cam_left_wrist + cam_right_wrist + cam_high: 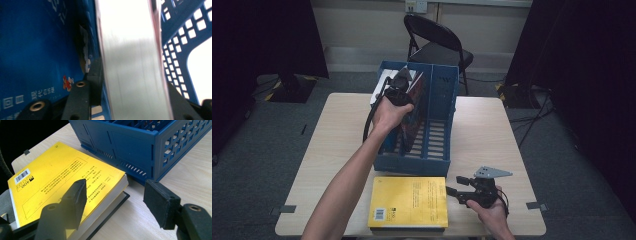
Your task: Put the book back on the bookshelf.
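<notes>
Two books stacked at the near table edge: a yellow book (409,202) lying flat atop a darker book (110,220), of which just an edge peeks out below. Just right of them, right gripper (458,193) held low over the wooden table (492,135), jaws spread wide with nothing between, aimed at the yellow cover's corner. Beyond the stack, a blue file rack (438,120), its near wall almost touching the yellow book. Farther in, left gripper (403,75) reaching down into the rack's left compartment, straddling the white page edge of an upright book (132,65) with a dark blue and red cover. Seen in the left gripper view: one black pad right against the page block's side, the other side hidden behind the book; firm grip or slack, cannot tell. Upright book leaning slightly inside the rack, beside a blue cover with printed characters (37,50). Behind the table, a black folding chair (437,42).
</notes>
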The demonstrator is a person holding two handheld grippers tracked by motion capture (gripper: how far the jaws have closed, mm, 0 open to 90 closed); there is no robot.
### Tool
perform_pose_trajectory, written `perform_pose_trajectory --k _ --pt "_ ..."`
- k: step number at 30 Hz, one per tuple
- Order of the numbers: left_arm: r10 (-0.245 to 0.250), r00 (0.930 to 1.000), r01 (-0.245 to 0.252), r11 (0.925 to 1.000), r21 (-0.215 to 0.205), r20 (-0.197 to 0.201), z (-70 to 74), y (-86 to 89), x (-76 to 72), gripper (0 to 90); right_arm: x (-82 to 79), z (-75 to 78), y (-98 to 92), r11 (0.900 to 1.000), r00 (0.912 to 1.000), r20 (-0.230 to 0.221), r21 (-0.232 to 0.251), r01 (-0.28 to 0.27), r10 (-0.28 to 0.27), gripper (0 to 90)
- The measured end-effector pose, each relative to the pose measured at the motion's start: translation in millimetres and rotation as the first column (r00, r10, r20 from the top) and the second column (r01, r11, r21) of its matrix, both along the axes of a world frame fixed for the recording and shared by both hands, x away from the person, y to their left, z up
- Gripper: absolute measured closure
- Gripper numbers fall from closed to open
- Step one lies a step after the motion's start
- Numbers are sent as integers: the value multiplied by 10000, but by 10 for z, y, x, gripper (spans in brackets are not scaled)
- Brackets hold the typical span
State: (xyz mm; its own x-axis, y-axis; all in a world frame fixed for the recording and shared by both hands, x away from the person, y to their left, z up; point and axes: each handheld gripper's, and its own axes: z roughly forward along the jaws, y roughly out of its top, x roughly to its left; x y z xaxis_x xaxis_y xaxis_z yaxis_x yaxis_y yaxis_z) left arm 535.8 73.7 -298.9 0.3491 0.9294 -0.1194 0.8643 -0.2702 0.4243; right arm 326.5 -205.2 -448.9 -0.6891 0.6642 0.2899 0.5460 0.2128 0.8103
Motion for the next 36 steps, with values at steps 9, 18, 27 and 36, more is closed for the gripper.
perform_pose_trajectory --k 9,18,27,36 --pt "-685 9969 676 9974 266 374 -15 45 -98 597 -3 0 13 10000 10000 4 -21 -19 19 348" --pt "-1048 9929 1033 9942 297 566 -9 76 -195 608 -2 0 27 10000 10000 0 -22 -31 31 349" --pt "-1644 9814 1666 9859 -143 997 -88 232 -378 598 -1 4 46 10000 10000 39 -86 -47 47 349" --pt "-1898 9714 2044 9743 -950 1427 -211 373 -555 585 8 -12 90 9998 10000 -16 -156 -90 90 349"
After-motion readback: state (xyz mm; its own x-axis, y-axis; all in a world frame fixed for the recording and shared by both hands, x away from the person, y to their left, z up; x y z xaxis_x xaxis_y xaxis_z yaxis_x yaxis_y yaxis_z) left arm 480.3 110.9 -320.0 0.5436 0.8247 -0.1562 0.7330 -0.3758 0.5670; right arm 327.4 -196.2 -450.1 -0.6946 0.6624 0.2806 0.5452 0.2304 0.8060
